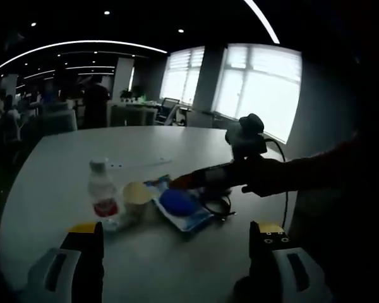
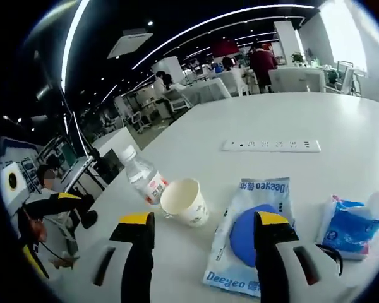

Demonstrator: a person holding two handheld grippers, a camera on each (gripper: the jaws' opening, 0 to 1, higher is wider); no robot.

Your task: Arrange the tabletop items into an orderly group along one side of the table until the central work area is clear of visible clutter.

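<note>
Ahead of both grippers lies a large white table (image 2: 252,120), its far part bare except for a flat white power strip (image 2: 271,146) well beyond the right gripper (image 2: 205,237).

Right gripper view: jaws stand apart and released, nothing between them. Just beyond the right jaw lies a blue-and-white wipes pack (image 2: 256,237), flat on the table, lettering toward the far side. Further out to the right sits a smaller blue packet (image 2: 348,228) (crumpled; contents cannot be told). Between the jaws and slightly beyond, a paper cup (image 2: 184,202) lies tipped, mouth toward the camera. A plastic water bottle (image 2: 143,175) with a red label leans at the cup's left, touching or nearly so.

Left gripper view: the left gripper (image 1: 177,243) is likewise open and empty. Ahead of it, the bottle (image 1: 102,192) stands left, the cup (image 1: 136,197) just beside it, the wipes pack (image 1: 180,205) to the right. The right gripper (image 1: 196,180) reaches in from the right, over the pack.
</note>
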